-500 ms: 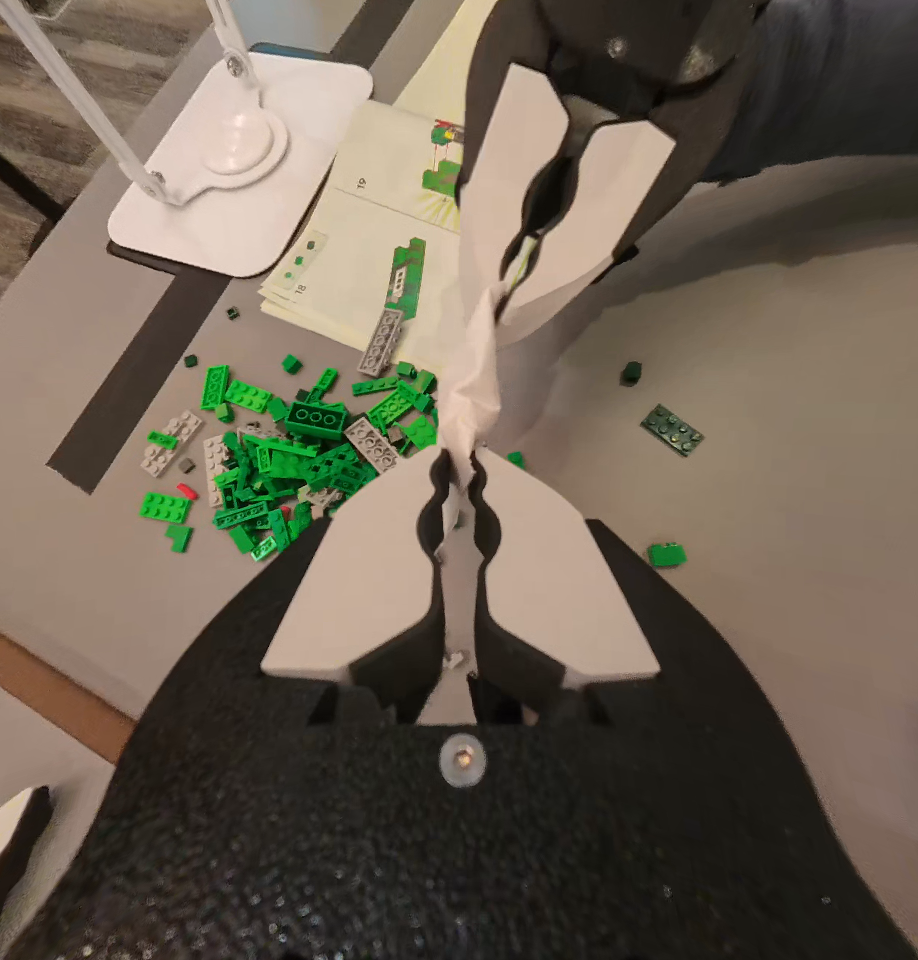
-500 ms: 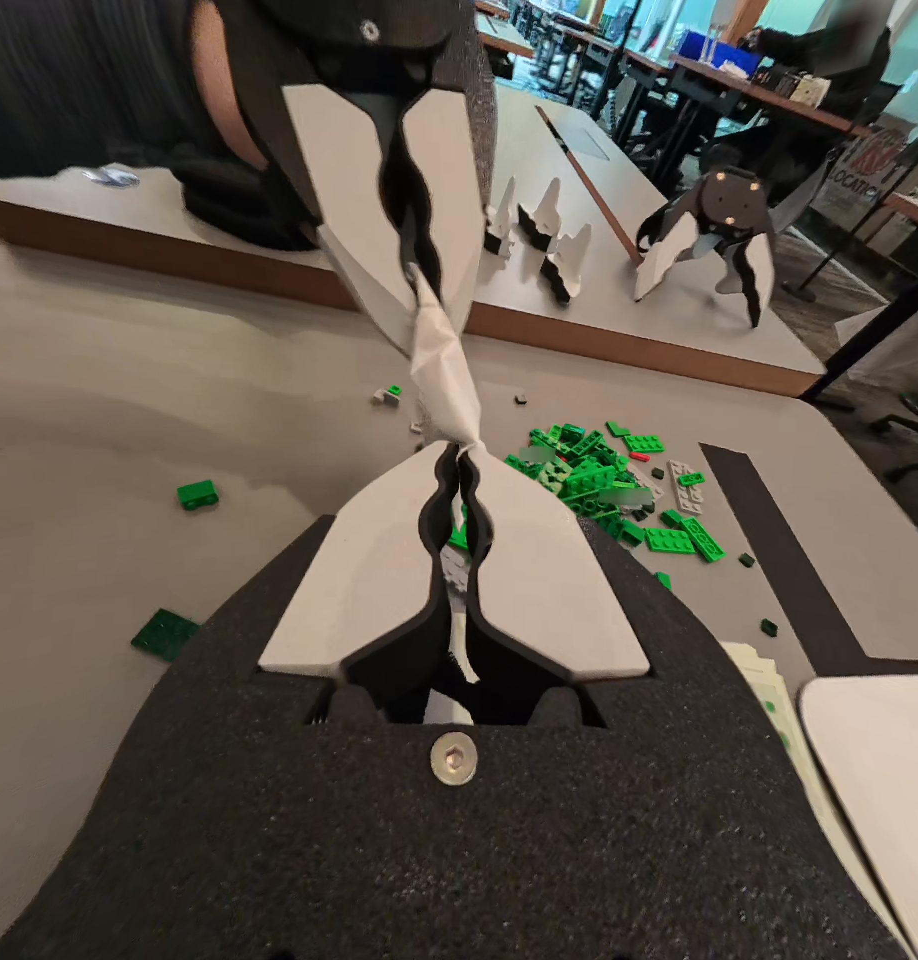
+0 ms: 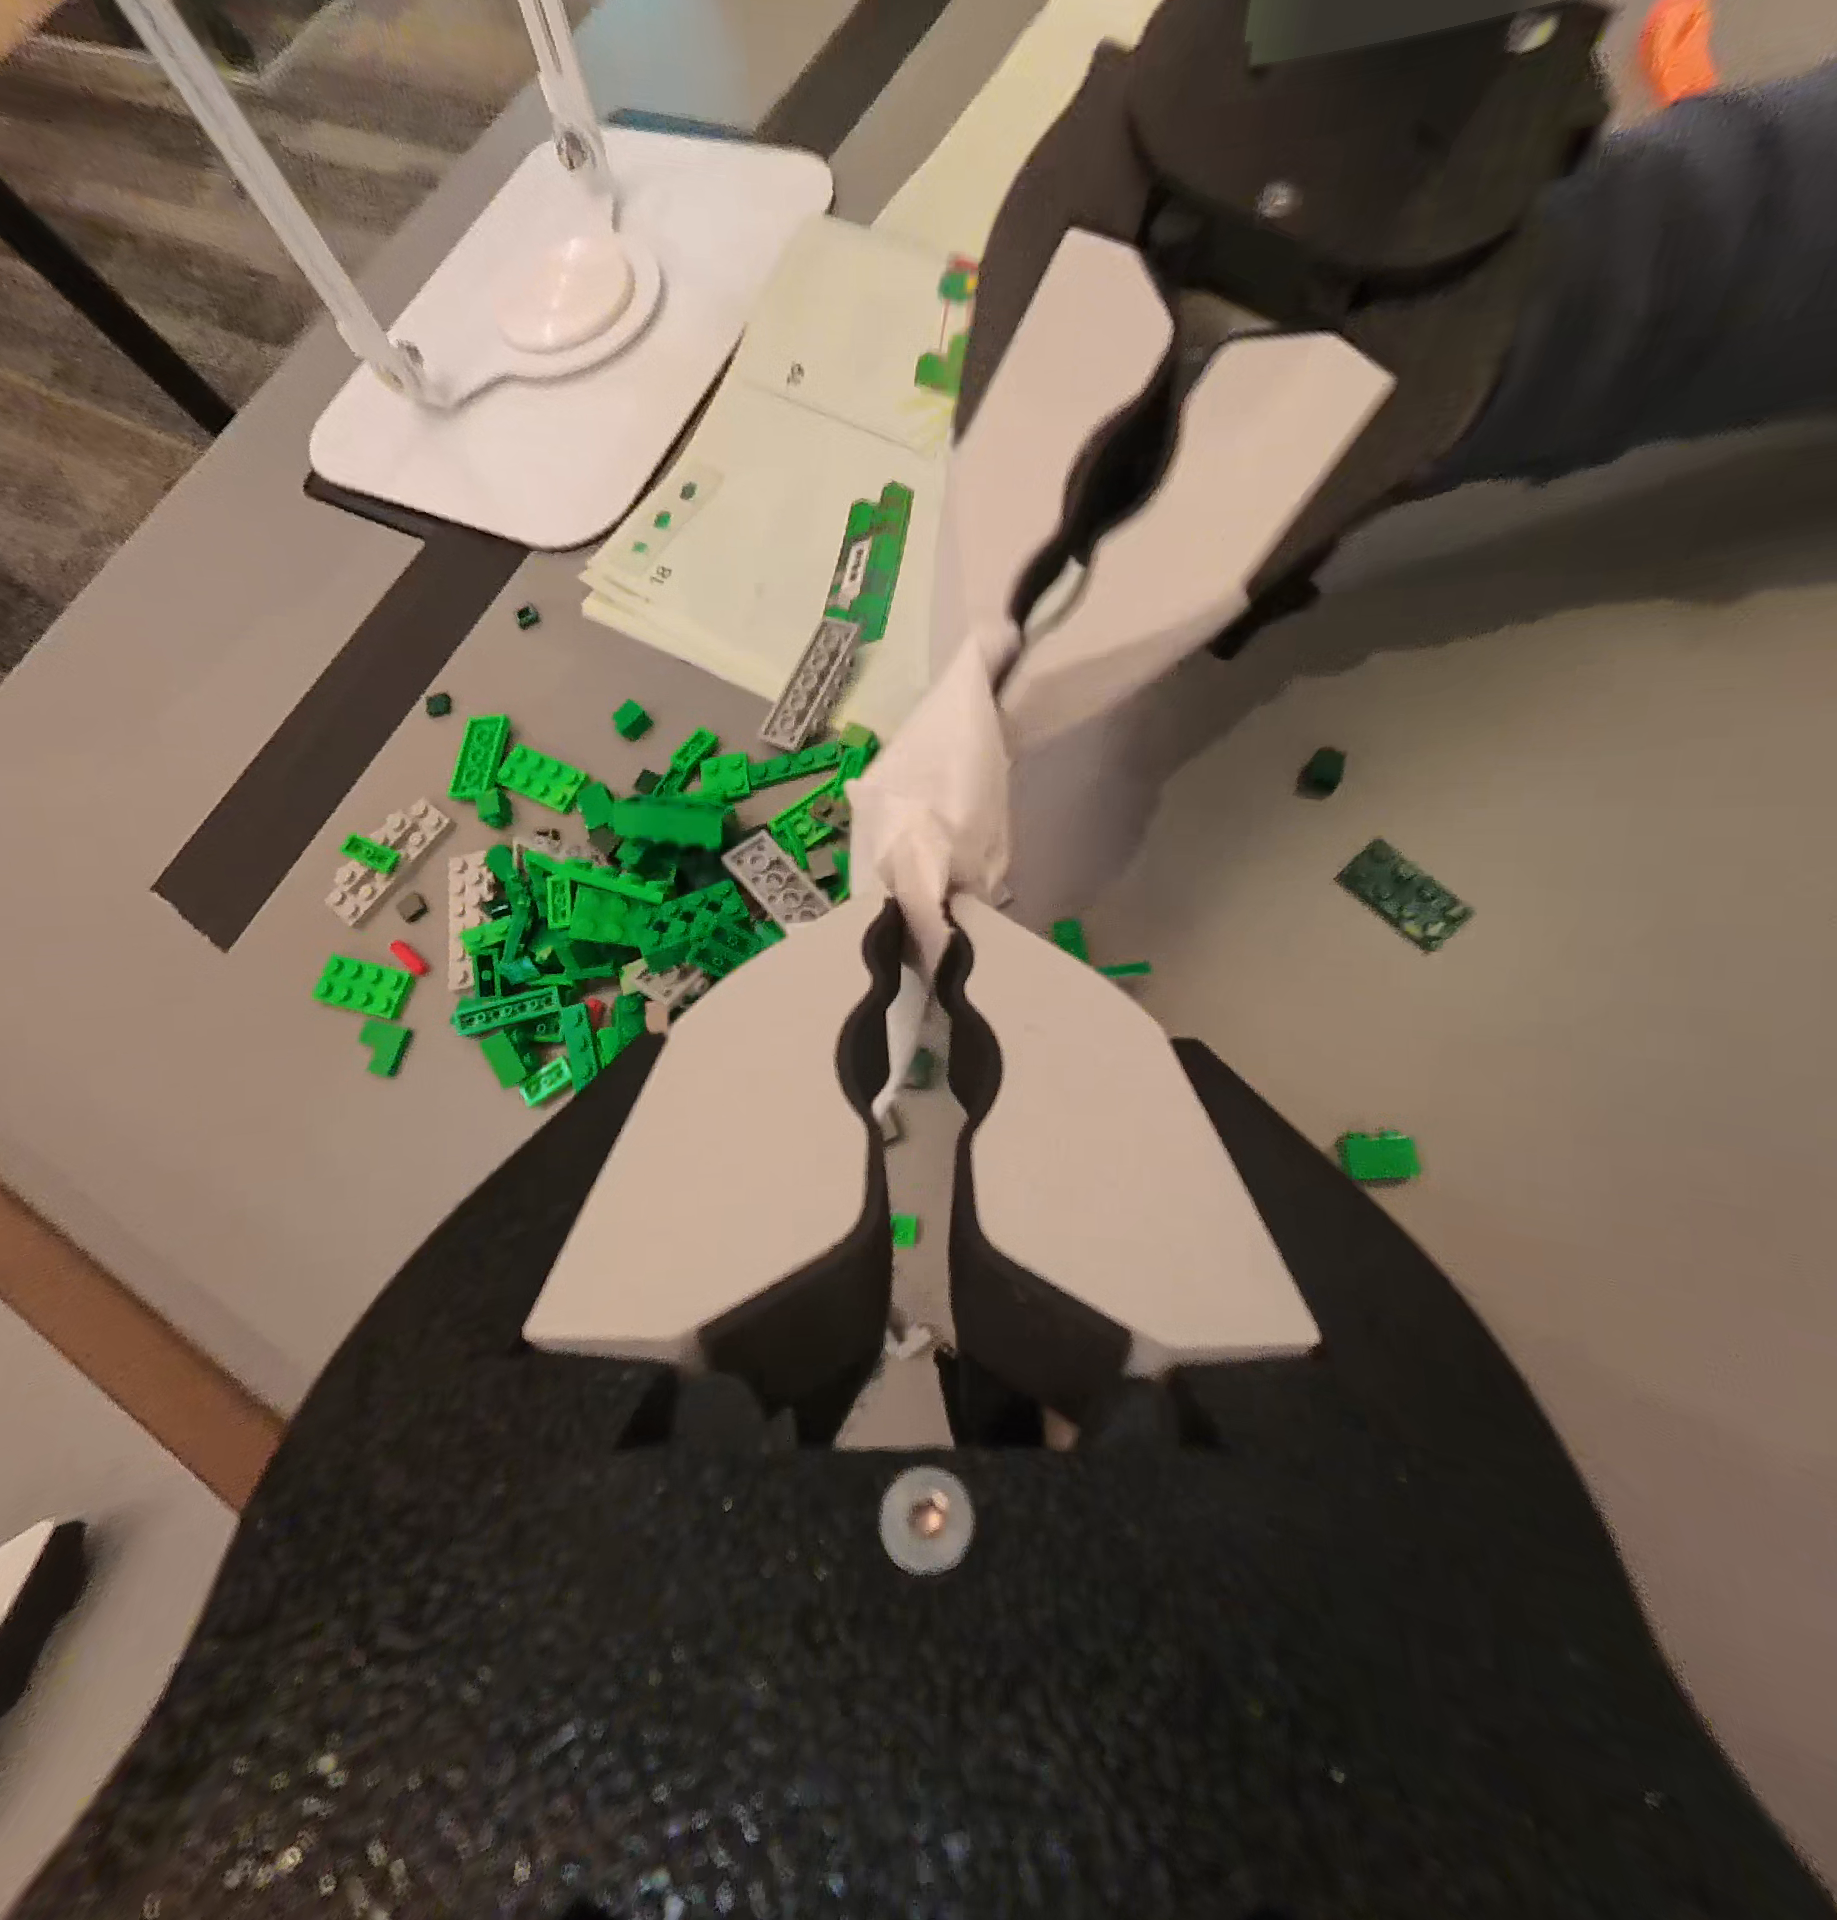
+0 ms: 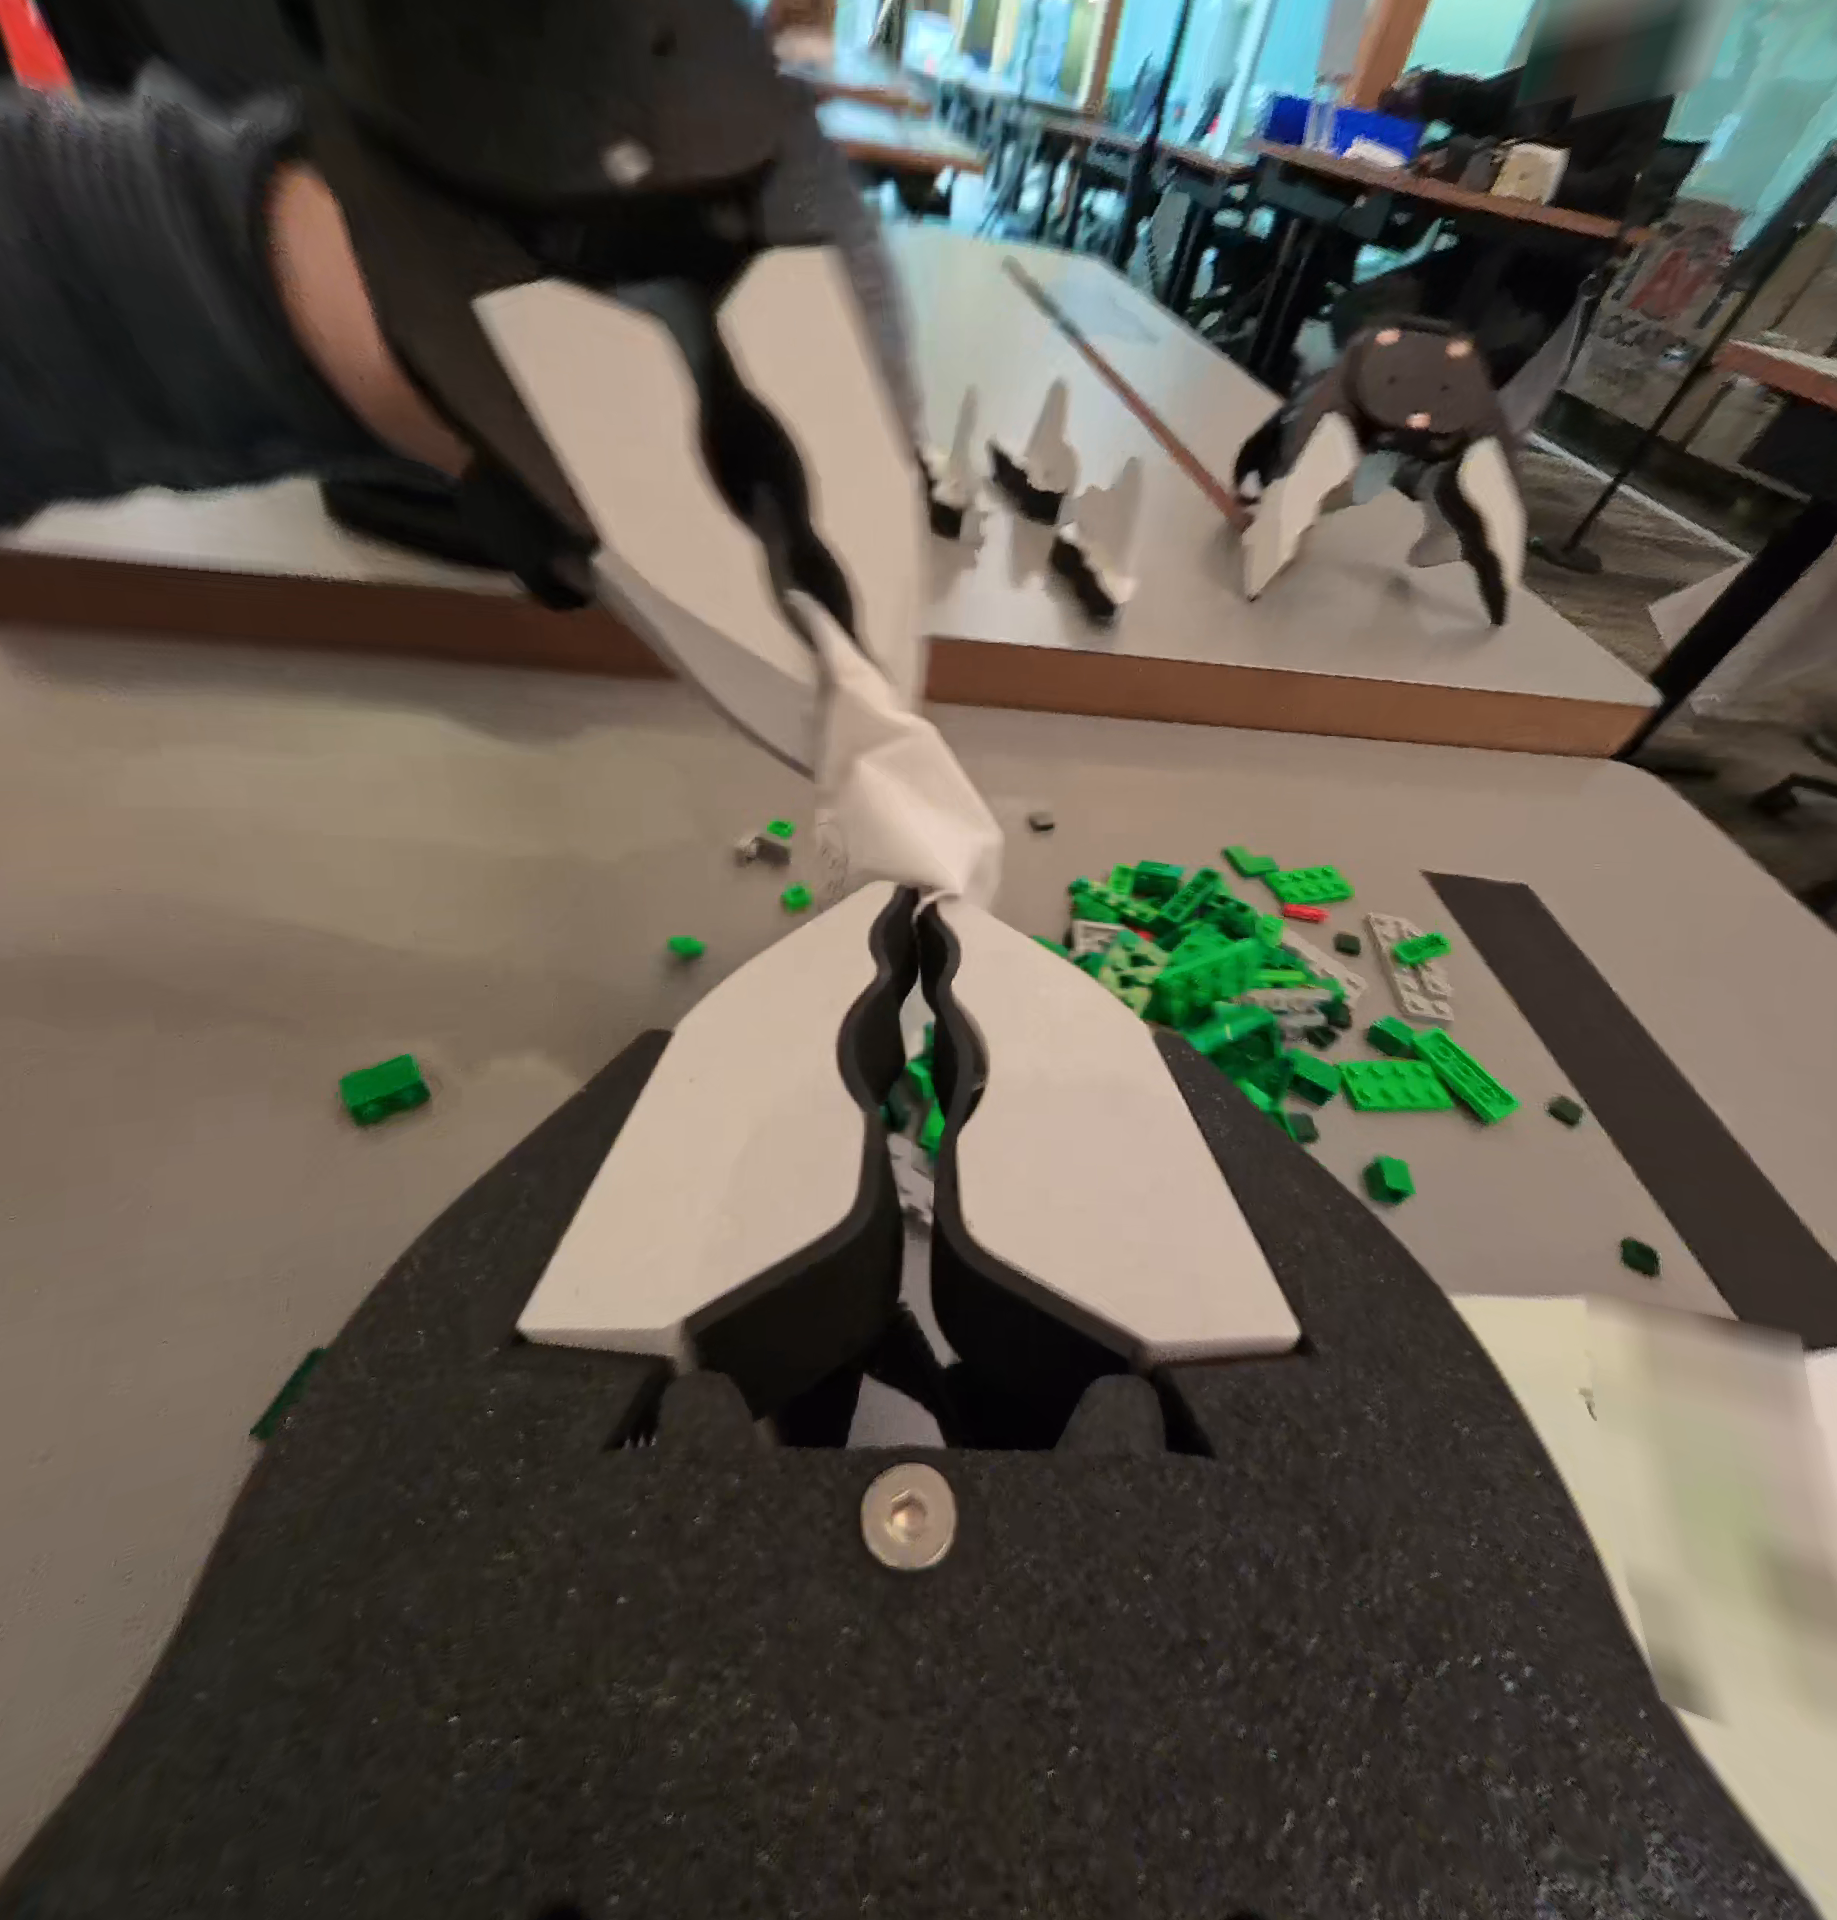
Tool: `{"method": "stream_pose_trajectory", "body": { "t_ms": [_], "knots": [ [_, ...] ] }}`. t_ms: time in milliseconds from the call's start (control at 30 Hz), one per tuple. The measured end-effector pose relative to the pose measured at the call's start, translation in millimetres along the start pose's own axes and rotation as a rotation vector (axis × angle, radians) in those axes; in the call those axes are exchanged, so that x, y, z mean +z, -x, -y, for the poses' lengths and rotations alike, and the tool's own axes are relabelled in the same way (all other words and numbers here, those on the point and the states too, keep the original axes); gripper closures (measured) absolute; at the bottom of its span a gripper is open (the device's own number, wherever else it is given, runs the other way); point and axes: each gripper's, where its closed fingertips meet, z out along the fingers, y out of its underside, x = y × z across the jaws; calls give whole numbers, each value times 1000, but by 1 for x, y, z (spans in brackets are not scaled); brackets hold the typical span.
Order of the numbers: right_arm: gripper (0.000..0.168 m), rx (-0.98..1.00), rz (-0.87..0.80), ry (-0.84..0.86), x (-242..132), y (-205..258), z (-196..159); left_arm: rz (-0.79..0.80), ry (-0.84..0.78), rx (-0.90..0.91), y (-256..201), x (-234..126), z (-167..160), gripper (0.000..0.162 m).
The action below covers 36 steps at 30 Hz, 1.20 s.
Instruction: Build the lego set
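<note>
A crumpled white paper bag [image 3: 935,810] hangs twisted between my two grippers above the grey table [image 3: 1516,1455]. My left gripper [image 3: 924,914] is shut on its near end. My right gripper [image 3: 1009,634] comes in from the top right and is shut on the other end. In the right wrist view, my right gripper [image 4: 919,906] pinches the bag [image 4: 893,769] and the left gripper [image 4: 805,613] holds it from above. A pile of green and grey Lego bricks [image 3: 623,894] lies left of the bag and also shows in the right wrist view [image 4: 1205,966].
An open instruction booklet [image 3: 789,499] and a white lamp base [image 3: 571,343] lie beyond the pile. A dark green plate [image 3: 1402,894] and a green brick [image 3: 1376,1153] lie to the right. A black tape strip [image 3: 322,748] crosses the table. A spare gripper [image 4: 1402,457] stands on the neighbouring table. Less than 4 cm separates the two grippers' tips.
Both grippers have shifted and tilted a little while still holding the bag. The bag looks wider and less tightly twisted. A few small green pieces now show on the table below it.
</note>
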Motion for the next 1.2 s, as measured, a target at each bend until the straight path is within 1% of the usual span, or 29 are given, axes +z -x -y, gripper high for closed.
{"method": "stream_pose_trajectory", "body": {
  "t_ms": [67,167,233,300,367,400,433,500,533,600,700,767,800,867,933,1000,1033,1100,1200],
  "knots": [
    [168,-80,-11,57,5,5,-7,16,37,2,3,-1,-7,156],
    [168,44,-25,-16,-5,-10,-1,-2,-41,-39,0,-5,1,157],
    [168,-37,-30,39,2,-2,-6,19,23,0,0,1,-4,158],
    [168,-71,-36,65,1,-2,-11,22,28,-5,2,-2,-7,158],
    [168,30,-37,-12,-10,-11,-3,-9,-49,-45,-1,-7,3,158],
    [168,42,-50,-14,-10,-13,-2,-3,-48,-46,-1,-5,4,158],
    [168,8,-57,-1,-9,-12,-2,16,-40,-43,2,-4,4,158],
    [168,4,-44,-12,-11,-10,0,52,-48,-54,8,-6,3,157],
    [168,28,-40,-32,-14,-12,2,61,-45,-73,10,-8,0,152],
    [168,62,-32,-63,-22,-16,4,62,-19,-105,13,-10,-10,137],
    [168,82,-8,-92,-28,-16,10,26,-91,-118,7,-10,-5,135],
    [168,86,11,-105,-30,-14,13,10,-157,-115,3,-11,4,139],
    [168,90,18,-106,-30,-14,13,6,-174,-109,2,-11,6,149],
    [168,95,24,-110,-30,-12,13,0,-170,-81,-1,-9,8,156],
    [168,92,29,-104,-26,-7,11,-10,-132,-50,-6,-3,7,162],
    [168,63,5,-67,-25,-9,5,38,-88,-12,-2,-2,2,162],
    [168,70,-9,-67,-28,-14,2,51,-102,-15,0,-5,3,162],
    [168,107,-6,-118,-32,-14,7,36,-139,-28,-2,-7,9,162],
    [168,-24,-23,-42,-20,-2,5,102,-65,35,2,-2,-1,162]
  ]
}}
